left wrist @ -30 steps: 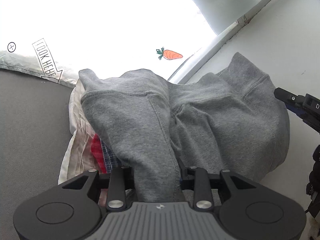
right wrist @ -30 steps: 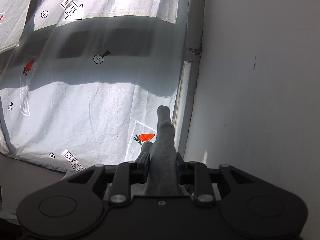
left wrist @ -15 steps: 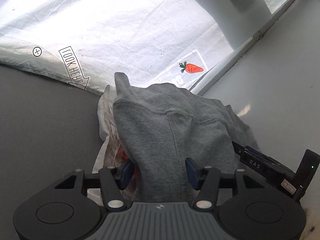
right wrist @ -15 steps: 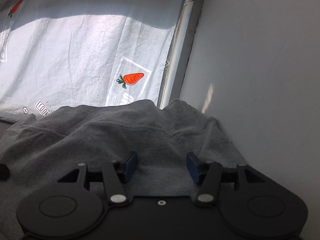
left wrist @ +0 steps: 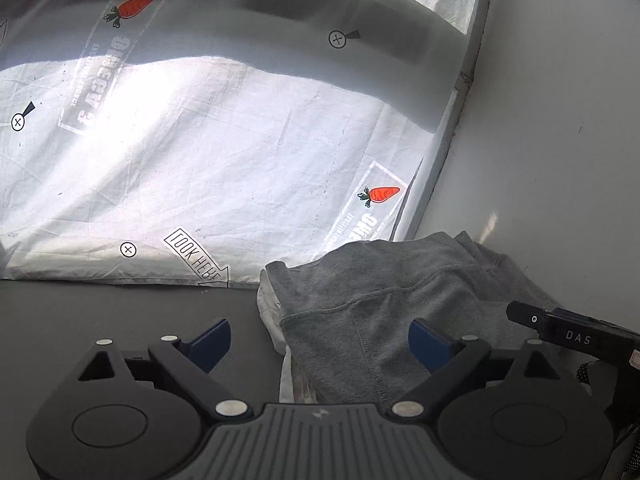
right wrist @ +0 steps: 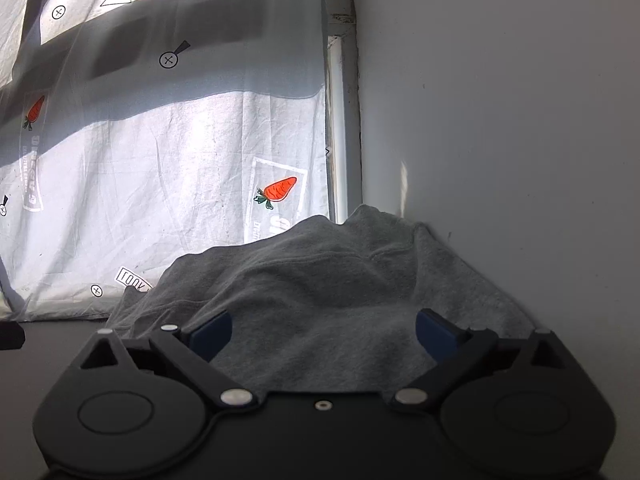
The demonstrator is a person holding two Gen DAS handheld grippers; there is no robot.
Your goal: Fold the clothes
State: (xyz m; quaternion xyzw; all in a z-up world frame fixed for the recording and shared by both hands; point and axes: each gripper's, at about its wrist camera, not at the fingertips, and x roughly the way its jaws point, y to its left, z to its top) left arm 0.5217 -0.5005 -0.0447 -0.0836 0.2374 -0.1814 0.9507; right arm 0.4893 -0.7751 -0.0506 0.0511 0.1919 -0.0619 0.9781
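Now, in the left wrist view, a white curtain (left wrist: 224,168) printed with carrots and "LOOK HERE" arrows fills the nine to twelve o'clock part, lit from behind. Below it runs the dark grey bench (left wrist: 100,312). The left hand-held gripper (left wrist: 320,340) sits at six o'clock, its jaws opening wide; its left blue pad (left wrist: 212,340) is over bare bench, its right pad over the cloth, and neither presses on anything. Between and beyond them, from five toward three o'clock, the grey sweatshirt (left wrist: 400,292) lies in a heap on top of a white garment (left wrist: 270,312), whose edge shows at the heap's left side. At three to four o'clock the tip of the other gripper, marked "DAS", reaches over the sweatshirt beside the white wall (left wrist: 560,140).

In the right wrist view, the right hand-held gripper (right wrist: 324,330) is likewise opening, with the sweatshirt (right wrist: 320,280) spread loose between its pads, ungripped, piled against the wall (right wrist: 520,120) at two o'clock.
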